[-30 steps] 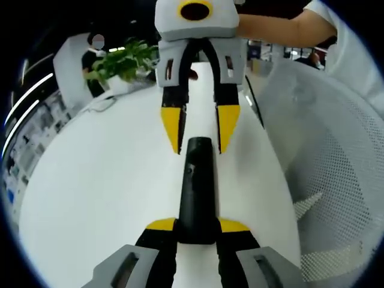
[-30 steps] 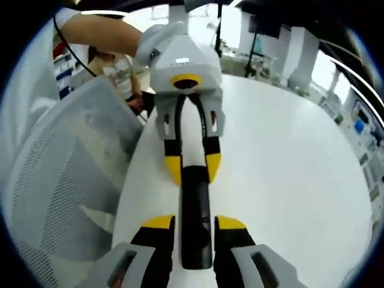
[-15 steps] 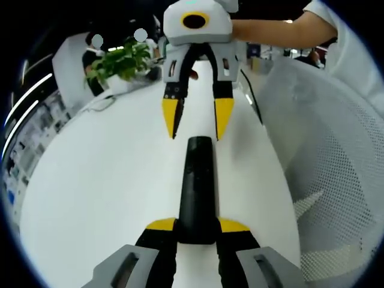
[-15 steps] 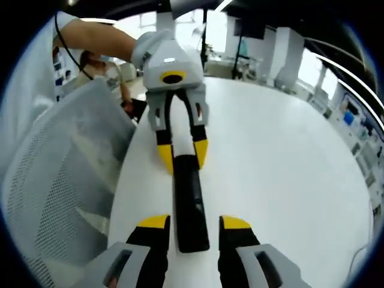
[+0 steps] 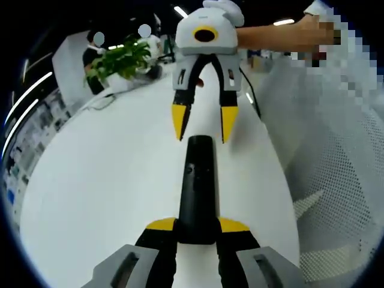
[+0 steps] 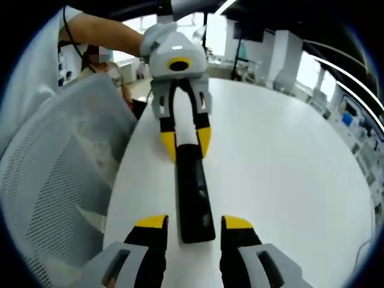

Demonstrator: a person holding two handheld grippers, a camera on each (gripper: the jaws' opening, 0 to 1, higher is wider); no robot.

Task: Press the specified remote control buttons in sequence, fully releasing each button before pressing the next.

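**Right gripper backs off the remote's far end**

Since a second ago the right gripper has pulled away from the black remote control: in the left gripper view its yellow fingers then straddled the remote's far tip, and now they hang just beyond that tip, spread apart with nothing between them. In the right gripper view the remote has slid out from between that gripper's own fingers and now lies just ahead of them, its near end level with the yellow pads.

The left gripper has not shifted. Its fingers are closed on the near end of the remote, one yellow pad on each side of the black body. From the right gripper view the left gripper shows at the remote's far end, gripping it in the same way.

The remote lies flat and lengthwise on the white bench, near the edge beside a white mesh chair. A potted green plant stands at the far end of the bench. A person's bare forearm reaches in behind the right gripper.
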